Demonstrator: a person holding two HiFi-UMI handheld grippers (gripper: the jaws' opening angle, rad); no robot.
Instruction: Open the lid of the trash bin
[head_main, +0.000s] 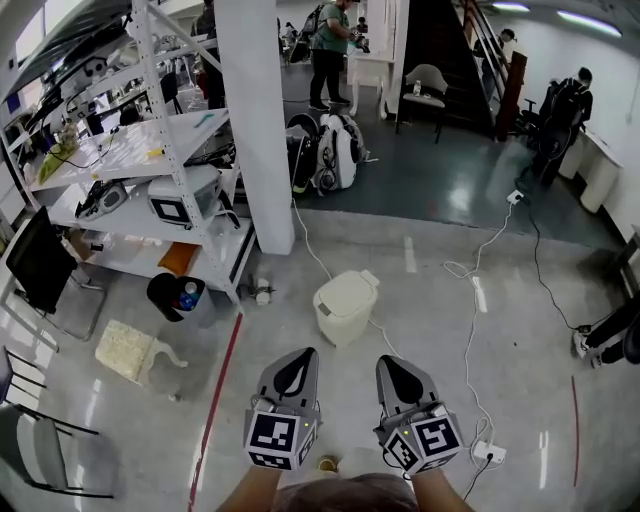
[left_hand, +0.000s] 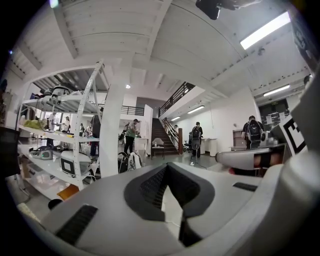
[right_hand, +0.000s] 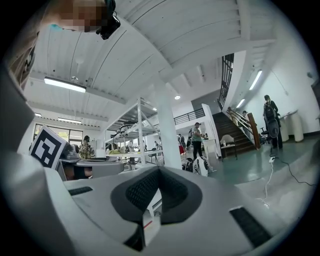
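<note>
Left claw (head_main: 304, 352) and right claw (head_main: 386, 361) are both closed at the tips with nothing between them. They are held side by side, low in front of the person, pointing forward and well short of the bin (head_main: 343, 312). Bin stands on the floor (head_main: 440, 330) just ahead, near the pillar (head_main: 258, 120), lid (head_main: 346, 291) down; it looks like light, stiff, smooth plastic, so it will likely slide or tip if the lid is pried hard. Best hold is probably the lid's front lip, lifted gently, perhaps with the other claw steadying the body; I cannot tell which edge carries the hinge.
</note>
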